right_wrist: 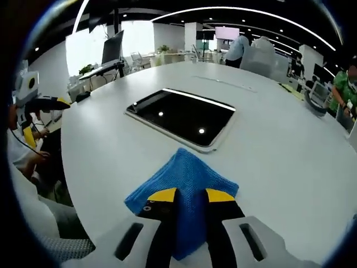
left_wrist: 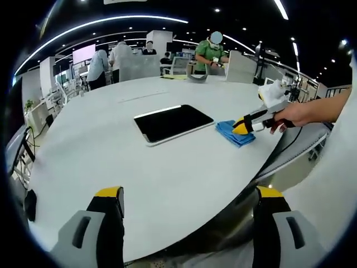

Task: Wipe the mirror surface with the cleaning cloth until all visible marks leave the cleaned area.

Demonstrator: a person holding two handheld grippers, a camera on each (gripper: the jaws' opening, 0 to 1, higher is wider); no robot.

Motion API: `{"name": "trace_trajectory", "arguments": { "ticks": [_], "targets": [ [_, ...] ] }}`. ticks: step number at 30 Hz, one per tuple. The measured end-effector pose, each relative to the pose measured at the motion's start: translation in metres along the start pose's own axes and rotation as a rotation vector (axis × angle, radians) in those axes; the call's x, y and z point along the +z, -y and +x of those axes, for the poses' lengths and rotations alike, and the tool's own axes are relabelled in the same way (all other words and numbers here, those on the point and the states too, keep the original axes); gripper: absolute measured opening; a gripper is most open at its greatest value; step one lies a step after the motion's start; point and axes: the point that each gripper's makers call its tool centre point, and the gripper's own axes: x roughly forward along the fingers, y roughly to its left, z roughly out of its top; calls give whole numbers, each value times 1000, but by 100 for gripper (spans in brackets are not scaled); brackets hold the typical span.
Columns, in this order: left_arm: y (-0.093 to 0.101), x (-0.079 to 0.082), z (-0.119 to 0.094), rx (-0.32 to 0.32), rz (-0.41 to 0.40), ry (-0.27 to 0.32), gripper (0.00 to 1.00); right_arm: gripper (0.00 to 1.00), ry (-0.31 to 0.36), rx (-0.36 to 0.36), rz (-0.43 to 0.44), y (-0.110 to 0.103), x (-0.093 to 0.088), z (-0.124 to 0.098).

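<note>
A flat rectangular mirror (left_wrist: 173, 123) (right_wrist: 181, 116) with a pale frame lies on the round white table (left_wrist: 111, 162); its dark glass reflects ceiling lights. A blue cleaning cloth (left_wrist: 234, 134) (right_wrist: 187, 173) rests on the table just beside the mirror's near corner, apart from the glass. My right gripper (right_wrist: 191, 196) (left_wrist: 242, 126) is shut on the cloth's edge, its jaws close together with blue fabric between them. A hand (left_wrist: 295, 114) holds it. My left gripper (left_wrist: 189, 195) hangs open over the table's near edge, nothing between its jaws, and appears at the left of the right gripper view (right_wrist: 33, 103).
The table edge (left_wrist: 279, 153) curves close to the cloth. A grey object (left_wrist: 197, 77) and papers lie at the table's far side. Several people (left_wrist: 211, 53) stand behind it among desks and monitors. A chair and cables (right_wrist: 50, 156) sit beside the table.
</note>
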Motion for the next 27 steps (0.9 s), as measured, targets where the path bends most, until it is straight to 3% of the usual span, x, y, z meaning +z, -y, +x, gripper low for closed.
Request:
{"name": "trace_trajectory", "arguments": {
  "ticks": [6, 12, 17, 22, 27],
  "targets": [
    [4, -5, -3, -6, -3, -3, 97, 16, 7, 42, -19, 1, 4, 4],
    [3, -5, -3, -12, -16, 2, 97, 19, 19, 14, 22, -1, 4, 3],
    [-2, -2, -2, -10, -4, 4, 97, 47, 60, 7, 72, -4, 14, 0],
    [-6, -2, 2, -16, 25, -13, 97, 52, 160, -49, 87, 6, 42, -18],
    [-12, 4, 6, -16, 59, -19, 97, 67, 278, -55, 149, 4, 68, -40]
  ]
}}
